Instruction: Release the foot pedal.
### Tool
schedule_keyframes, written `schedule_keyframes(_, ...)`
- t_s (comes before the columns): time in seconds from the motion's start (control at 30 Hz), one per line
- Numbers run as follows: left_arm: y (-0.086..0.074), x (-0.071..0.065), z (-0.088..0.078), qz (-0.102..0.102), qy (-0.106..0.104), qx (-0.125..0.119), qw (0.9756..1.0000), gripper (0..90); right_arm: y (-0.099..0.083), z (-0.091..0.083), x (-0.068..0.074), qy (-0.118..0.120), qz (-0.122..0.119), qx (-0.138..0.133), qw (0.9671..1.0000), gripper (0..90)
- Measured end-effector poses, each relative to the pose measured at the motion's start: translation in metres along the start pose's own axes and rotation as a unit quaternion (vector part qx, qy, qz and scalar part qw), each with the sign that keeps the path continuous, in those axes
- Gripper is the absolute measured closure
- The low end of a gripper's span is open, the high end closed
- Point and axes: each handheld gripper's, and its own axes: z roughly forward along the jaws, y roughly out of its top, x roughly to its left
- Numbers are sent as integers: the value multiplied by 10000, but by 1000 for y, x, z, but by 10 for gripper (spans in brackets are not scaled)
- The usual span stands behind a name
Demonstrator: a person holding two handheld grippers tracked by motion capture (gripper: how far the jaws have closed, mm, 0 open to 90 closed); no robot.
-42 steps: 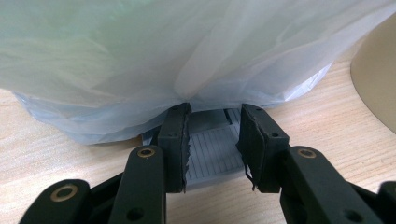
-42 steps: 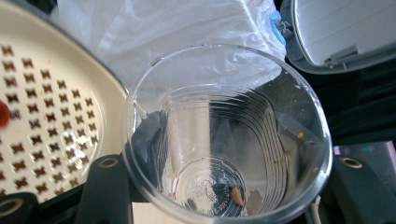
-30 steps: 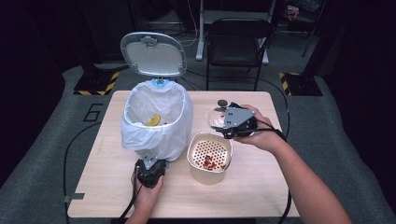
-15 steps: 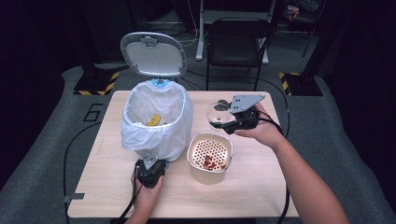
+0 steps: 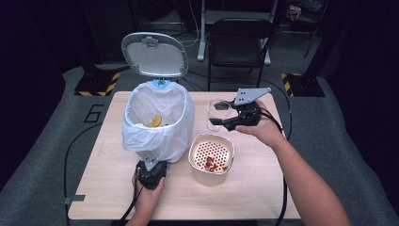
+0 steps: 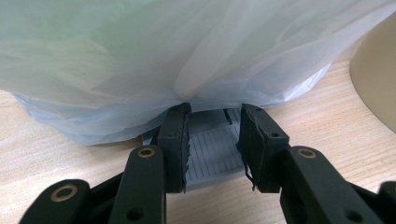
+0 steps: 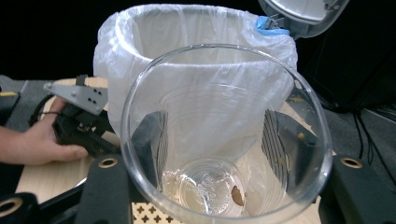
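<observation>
Since the earlier high-view pictures, the clear plastic cup (image 5: 216, 114) has been carried from a spot just behind the beige container (image 5: 211, 159) to a raised position nearer the lined bin (image 5: 157, 120), and it has been tipped onto its side with its mouth facing the bin. From this it is judged that emptying the cup into the bin is the step in hand; the pour itself is not yet done, since the cup is seen beside the bag rim rather than over it.

The right gripper (image 7: 219, 154) is closed partway on the cup, one black jaw pressed against each side of the clear wall (a small residue and a brown fleck are visible at the cup's bottom). The cup is held off the table, between the container and the bin.

The left gripper (image 6: 212, 140) is clamped on the grey ribbed pedal (image 6: 212, 158) at the foot of the bin, under the hanging white bag (image 6: 187, 56). The lid (image 5: 154, 54) is seen standing open, so the pedal is judged to be held down.
</observation>
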Motion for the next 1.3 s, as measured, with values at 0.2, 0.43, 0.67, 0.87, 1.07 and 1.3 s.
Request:
schedule_keyframes(0.2,0,0,1,-46,2,-44,10000,631,7,-3,-2,24,279,-25,9996,409)
schedule_keyframes(0.43,0,0,0,-21,-9,-1,10000,631,15,-7,-1,16,381,34,9993,410)
schedule_keyframes(0.67,0,0,1,-43,8,-46,10000,631,27,-8,0,28,388,-38,9992,408)
schedule_keyframes(0.87,0,0,0,3,1,4,10000,631,39,-7,0,-69,425,-39,9991,407)
schedule_keyframes(1.07,0,0,0,14,15,5,10000,631,54,-5,2,-54,482,-102,9988,407)
schedule_keyframes(1.3,0,0,0,-33,45,-69,10000,631,67,1,4,-15,462,-128,9988,407)
